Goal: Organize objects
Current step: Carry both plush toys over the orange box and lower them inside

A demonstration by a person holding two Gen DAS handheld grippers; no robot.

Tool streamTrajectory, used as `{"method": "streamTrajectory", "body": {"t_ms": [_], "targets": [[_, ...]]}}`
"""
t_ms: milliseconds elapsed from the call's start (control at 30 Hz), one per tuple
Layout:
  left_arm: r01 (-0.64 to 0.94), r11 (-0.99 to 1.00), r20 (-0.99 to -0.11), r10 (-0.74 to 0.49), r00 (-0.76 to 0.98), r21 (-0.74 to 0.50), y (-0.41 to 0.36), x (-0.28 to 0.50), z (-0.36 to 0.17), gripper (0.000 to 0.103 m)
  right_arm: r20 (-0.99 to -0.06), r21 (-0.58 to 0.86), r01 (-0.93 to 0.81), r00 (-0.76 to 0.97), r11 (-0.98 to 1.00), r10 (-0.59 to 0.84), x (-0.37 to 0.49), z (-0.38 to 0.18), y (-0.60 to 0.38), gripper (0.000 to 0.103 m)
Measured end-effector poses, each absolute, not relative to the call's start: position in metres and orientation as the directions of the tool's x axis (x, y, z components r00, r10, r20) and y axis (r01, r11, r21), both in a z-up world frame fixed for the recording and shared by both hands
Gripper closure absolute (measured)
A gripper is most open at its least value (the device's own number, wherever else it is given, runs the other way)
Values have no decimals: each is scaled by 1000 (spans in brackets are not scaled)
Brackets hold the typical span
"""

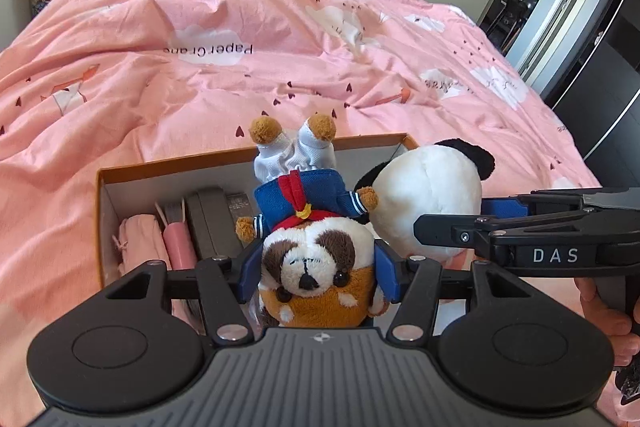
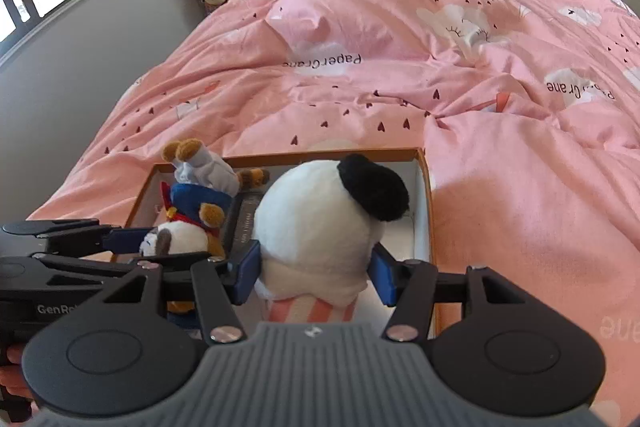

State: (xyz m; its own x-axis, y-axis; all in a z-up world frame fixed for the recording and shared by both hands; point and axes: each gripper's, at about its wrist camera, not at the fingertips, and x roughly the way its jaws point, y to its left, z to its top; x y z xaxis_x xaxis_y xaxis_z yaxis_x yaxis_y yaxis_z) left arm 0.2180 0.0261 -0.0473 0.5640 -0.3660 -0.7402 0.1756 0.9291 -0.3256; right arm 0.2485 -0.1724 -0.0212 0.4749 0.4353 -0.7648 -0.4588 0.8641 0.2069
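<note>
Over the box [image 1: 120, 173] on the bed: left gripper [image 1: 316, 269] jaws clamp dog plush [image 1: 316, 259]; right gripper [image 2: 314, 273], 3 o'clock, clamps panda plush [image 2: 316, 223]. Neither released; box part-filled.

Black tongs [image 1: 318, 281] with blue pads [image 1: 249, 273], silver screws (one body marked "DAS").

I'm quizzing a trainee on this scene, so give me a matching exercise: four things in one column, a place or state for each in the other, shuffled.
Things:
1. dog plush
2. panda plush
3. orange box
4. pink pouch

Places or states:
A. lies on the pink duvet
B. upside down in the left gripper
C. gripped by the right gripper
D. inside the box, at its left wall

Pairs: 1-B, 2-C, 3-A, 4-D
</note>
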Motion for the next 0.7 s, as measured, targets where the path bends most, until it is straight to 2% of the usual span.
{"method": "streamTrajectory", "body": {"t_ms": [100, 233, 367, 700], "targets": [[202, 904, -741, -425, 520, -377, 26, 232, -58, 38, -779, 214, -476, 443, 853, 443, 262, -34, -167, 44], [218, 904, -760, -427, 490, -367, 21, 245, -67, 38, -800, 199, -472, 428, 859, 421, 277, -50, -161, 44], [241, 876, -748, -481, 458, -417, 19, 252, -74, 38, -810, 196, -466, 419, 863, 410, 286, -60, -162, 44], [208, 887, -748, -460, 478, -413, 23, 259, -87, 37, -829, 214, -456, 384, 864, 407, 298, -74, -160, 44]]}}
